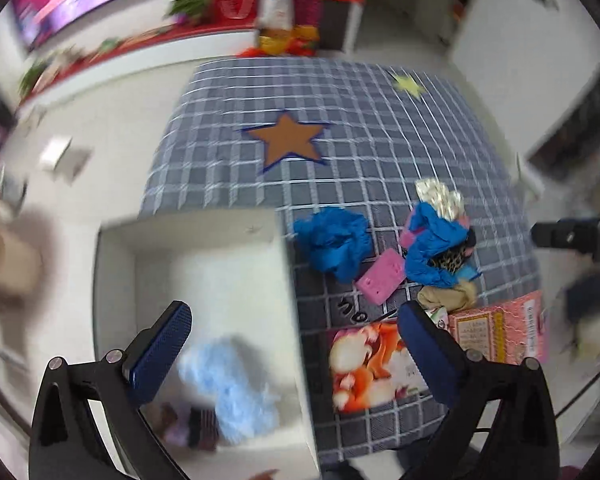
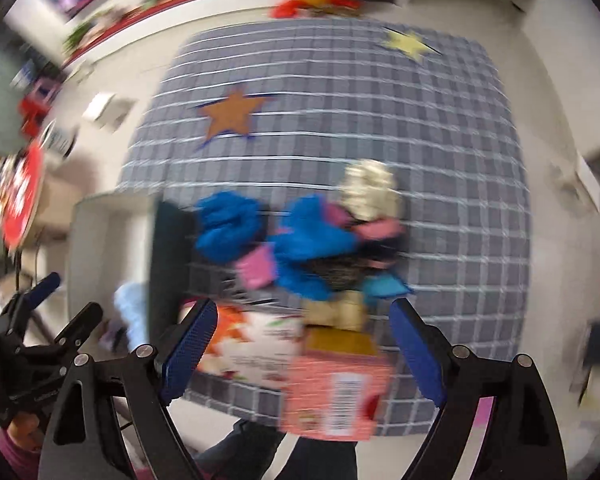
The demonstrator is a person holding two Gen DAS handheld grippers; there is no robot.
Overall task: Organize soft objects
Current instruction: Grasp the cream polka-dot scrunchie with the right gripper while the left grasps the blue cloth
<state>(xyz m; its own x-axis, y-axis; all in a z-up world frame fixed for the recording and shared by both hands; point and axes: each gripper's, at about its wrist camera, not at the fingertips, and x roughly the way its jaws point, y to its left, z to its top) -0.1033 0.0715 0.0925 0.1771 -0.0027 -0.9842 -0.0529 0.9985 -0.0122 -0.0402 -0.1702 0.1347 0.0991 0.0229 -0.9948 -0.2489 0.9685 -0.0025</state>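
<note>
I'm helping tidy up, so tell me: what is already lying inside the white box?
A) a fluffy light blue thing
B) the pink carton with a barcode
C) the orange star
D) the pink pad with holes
A: in the left wrist view a fluffy light blue thing lies inside the white box, between the open left tongs; the other things are out on the checked cloth.

Left wrist view: looks steeply down from above the white box (image 1: 204, 280), with the checked cloth (image 1: 340, 128) ahead and to its right, at close range. Right wrist view: also tilted down, set further right, over the near edge of the cloth (image 2: 440, 160); heavily blurred. Shared: orange star (image 1: 286, 140) (image 2: 230, 114), the blue fabric pile (image 1: 334, 242) (image 2: 228, 228), the box (image 2: 108, 240).
</note>
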